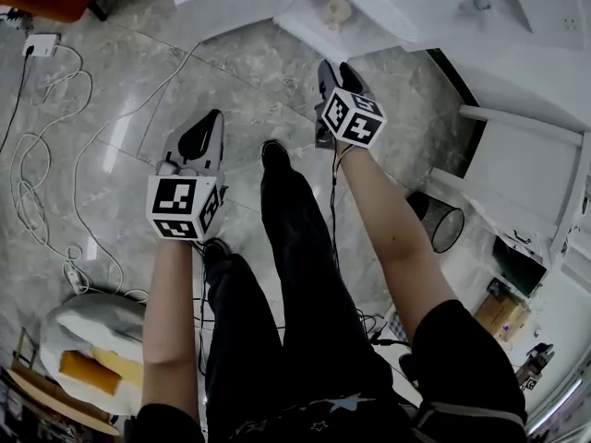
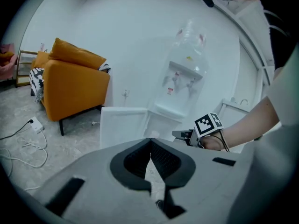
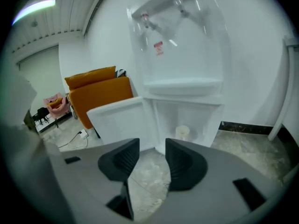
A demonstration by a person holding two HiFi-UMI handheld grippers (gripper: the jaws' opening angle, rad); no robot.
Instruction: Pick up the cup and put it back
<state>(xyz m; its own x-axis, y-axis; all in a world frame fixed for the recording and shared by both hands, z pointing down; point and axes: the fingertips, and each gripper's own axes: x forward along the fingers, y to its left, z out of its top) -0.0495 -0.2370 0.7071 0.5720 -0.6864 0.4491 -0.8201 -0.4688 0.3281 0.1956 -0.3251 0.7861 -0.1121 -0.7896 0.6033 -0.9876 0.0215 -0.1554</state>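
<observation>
A small pale cup [image 3: 182, 132] stands inside the open lower compartment of the white water dispenser [image 3: 182, 55]; the head view shows this cup [image 1: 337, 10] from above. My right gripper [image 3: 152, 146] is held in the air in front of the compartment, well short of the cup, and its jaws are open with only floor between them. In the head view the right gripper [image 1: 337, 68] points toward the dispenser. My left gripper [image 1: 209, 121] hangs further back on the left. In its own view the left gripper [image 2: 150, 143] has its pads meeting at the tips and holds nothing.
The compartment's white door [image 3: 121, 120] is swung open to the left. An orange armchair [image 2: 70, 83] stands on the left by the wall. White cables [image 1: 37, 155] and a power strip [image 1: 42, 44] lie on the marble floor. A black mesh bin [image 1: 441, 221] is on the right.
</observation>
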